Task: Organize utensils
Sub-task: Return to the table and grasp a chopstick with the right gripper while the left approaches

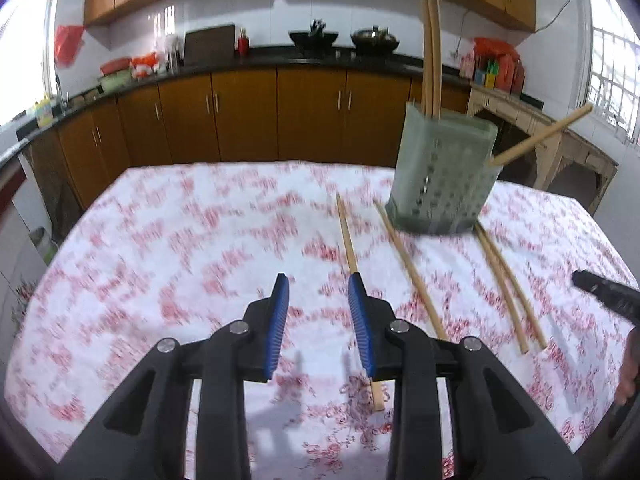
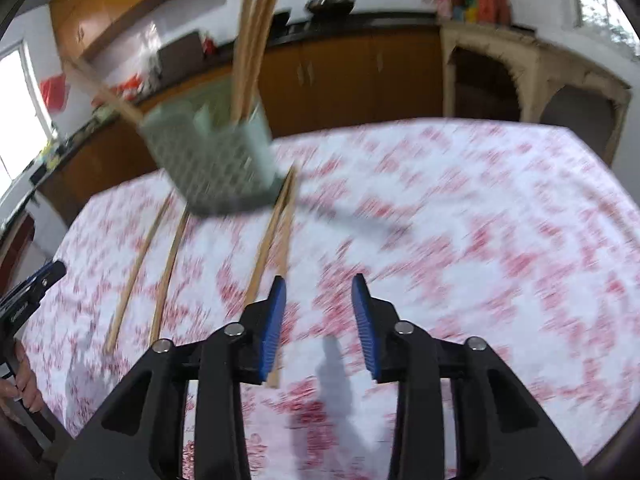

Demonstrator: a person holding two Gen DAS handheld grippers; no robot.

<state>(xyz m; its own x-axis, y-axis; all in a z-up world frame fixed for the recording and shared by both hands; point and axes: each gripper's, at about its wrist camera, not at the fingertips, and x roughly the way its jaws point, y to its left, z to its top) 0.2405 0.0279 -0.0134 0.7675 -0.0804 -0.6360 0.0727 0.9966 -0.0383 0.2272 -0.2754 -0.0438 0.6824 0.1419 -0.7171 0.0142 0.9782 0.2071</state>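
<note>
A grey-green perforated utensil holder [image 1: 442,172] stands on the floral tablecloth, with wooden chopsticks [image 1: 431,48] upright in it and one leaning out to the right [image 1: 540,136]. Several loose chopsticks lie on the cloth: one [image 1: 347,236] running under my left gripper's right finger, one beside it [image 1: 412,272], and a pair [image 1: 508,284] further right. My left gripper [image 1: 318,288] is open and empty above the cloth. My right gripper [image 2: 319,288] is open and empty; the pair of chopsticks [image 2: 276,236] passes by its left finger. The holder [image 2: 212,160] shows blurred in the right wrist view.
The table [image 1: 160,240] is covered by a white and red floral cloth. Behind it run brown kitchen cabinets [image 1: 240,116] with a dark counter holding woks and containers. A carved wooden side table [image 1: 552,148] stands at the back right. The right gripper's tip [image 1: 600,292] shows at the right edge.
</note>
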